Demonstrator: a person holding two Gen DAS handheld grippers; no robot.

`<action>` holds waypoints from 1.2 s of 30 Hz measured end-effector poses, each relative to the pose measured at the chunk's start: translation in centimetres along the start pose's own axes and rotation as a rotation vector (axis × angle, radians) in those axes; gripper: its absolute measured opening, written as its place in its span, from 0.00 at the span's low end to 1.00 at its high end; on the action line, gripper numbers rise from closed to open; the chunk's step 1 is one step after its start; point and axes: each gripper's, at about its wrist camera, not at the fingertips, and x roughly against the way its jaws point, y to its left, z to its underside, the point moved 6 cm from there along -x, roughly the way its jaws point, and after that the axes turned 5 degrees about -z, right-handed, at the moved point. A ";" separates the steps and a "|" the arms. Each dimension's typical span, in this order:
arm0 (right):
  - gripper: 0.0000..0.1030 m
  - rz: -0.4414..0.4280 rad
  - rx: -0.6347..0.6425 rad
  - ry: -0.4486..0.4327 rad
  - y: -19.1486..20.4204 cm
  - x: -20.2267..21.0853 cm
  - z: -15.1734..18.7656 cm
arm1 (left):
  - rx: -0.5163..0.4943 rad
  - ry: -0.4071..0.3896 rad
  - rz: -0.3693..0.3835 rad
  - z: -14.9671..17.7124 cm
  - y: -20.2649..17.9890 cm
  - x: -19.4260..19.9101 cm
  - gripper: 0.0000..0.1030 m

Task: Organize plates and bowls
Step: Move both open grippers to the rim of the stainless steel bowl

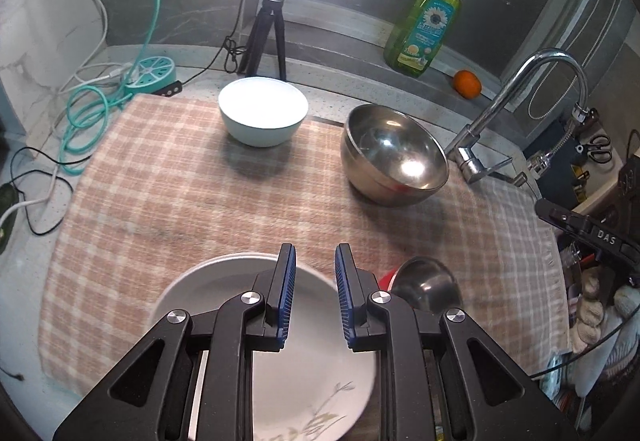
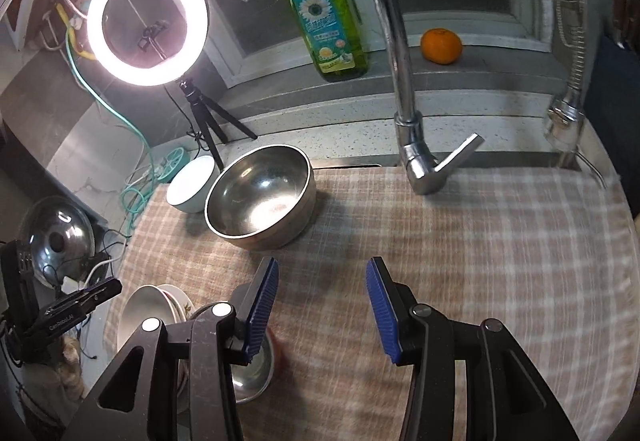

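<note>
In the left wrist view my left gripper (image 1: pixel 315 261) is open and empty, its jaws just above the far rim of a white plate (image 1: pixel 316 381) with a leaf pattern. A small steel bowl (image 1: pixel 430 283) sits to the plate's right. A white bowl (image 1: pixel 262 111) and a large steel bowl (image 1: pixel 394 155) stand farther back on the checked cloth (image 1: pixel 180 201). In the right wrist view my right gripper (image 2: pixel 322 281) is open and empty over bare cloth (image 2: pixel 480 261). The small steel bowl (image 2: pixel 250 373) lies under its left finger, stacked plates (image 2: pixel 150 307) to the left, the large steel bowl (image 2: pixel 260 197) ahead.
A chrome tap (image 2: pixel 400 61) rises at the cloth's back edge. A ring light on a tripod (image 2: pixel 148 21), a green soap bottle (image 2: pixel 326 13) and an orange (image 2: pixel 441 45) stand behind. Cables and a teal power hub (image 1: pixel 154 71) lie at the left. A pot lid (image 2: pixel 60 237) sits far left.
</note>
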 end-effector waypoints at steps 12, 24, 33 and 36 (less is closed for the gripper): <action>0.41 -0.130 0.093 0.108 0.1 -6.5 -3.6 | 0.105 0.008 0.015 -2.4 -3.6 -3.4 0.18; 0.39 -0.149 0.063 0.135 -0.3 -10.7 -5.5 | 0.165 0.017 0.016 -4.8 -4.0 -6.4 0.18; 0.31 -0.152 0.053 0.162 -0.7 -13.0 -6.5 | 0.203 0.030 0.017 -5.8 -4.1 -8.3 0.18; 0.29 -0.154 0.050 0.174 -0.8 -13.7 -6.6 | 0.213 0.036 0.016 -6.0 -4.0 -8.9 0.18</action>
